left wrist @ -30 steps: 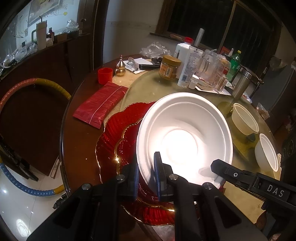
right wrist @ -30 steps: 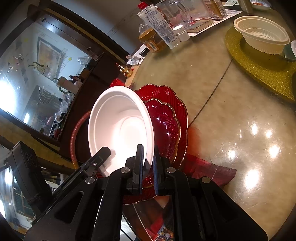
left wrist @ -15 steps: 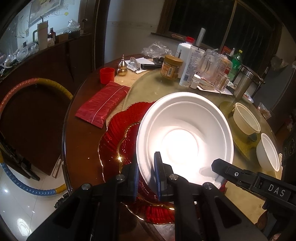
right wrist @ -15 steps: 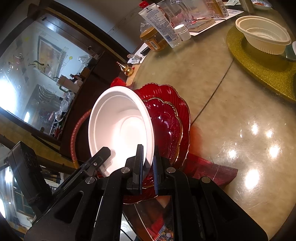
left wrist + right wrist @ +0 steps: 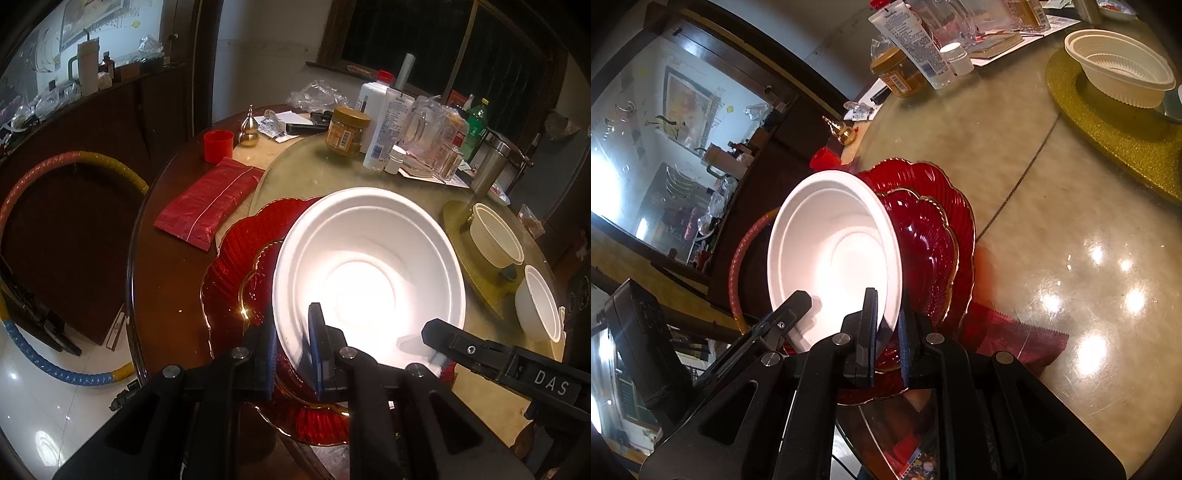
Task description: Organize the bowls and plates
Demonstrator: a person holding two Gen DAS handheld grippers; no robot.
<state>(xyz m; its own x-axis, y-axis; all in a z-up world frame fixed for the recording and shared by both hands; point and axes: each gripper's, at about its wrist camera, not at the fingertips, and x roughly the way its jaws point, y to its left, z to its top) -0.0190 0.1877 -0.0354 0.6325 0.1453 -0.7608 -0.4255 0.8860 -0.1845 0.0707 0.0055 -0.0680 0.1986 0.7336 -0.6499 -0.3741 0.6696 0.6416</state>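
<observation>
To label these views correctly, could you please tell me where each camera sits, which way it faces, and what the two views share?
Left wrist: on the left gripper, looking down along its fingers at the white bowl, red plates and cluttered table beyond; the right gripper enters at right.
Right wrist: on the right gripper, looking down across the bowl toward a cabinet; the left gripper shows at left.
Shared: bowl, plates, both grippers on the rim.

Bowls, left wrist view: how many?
3: large white bowl over the red plates, gripped at its rim by both claws; ribbed bowl on the gold mat; another at right, partly cropped.
</observation>
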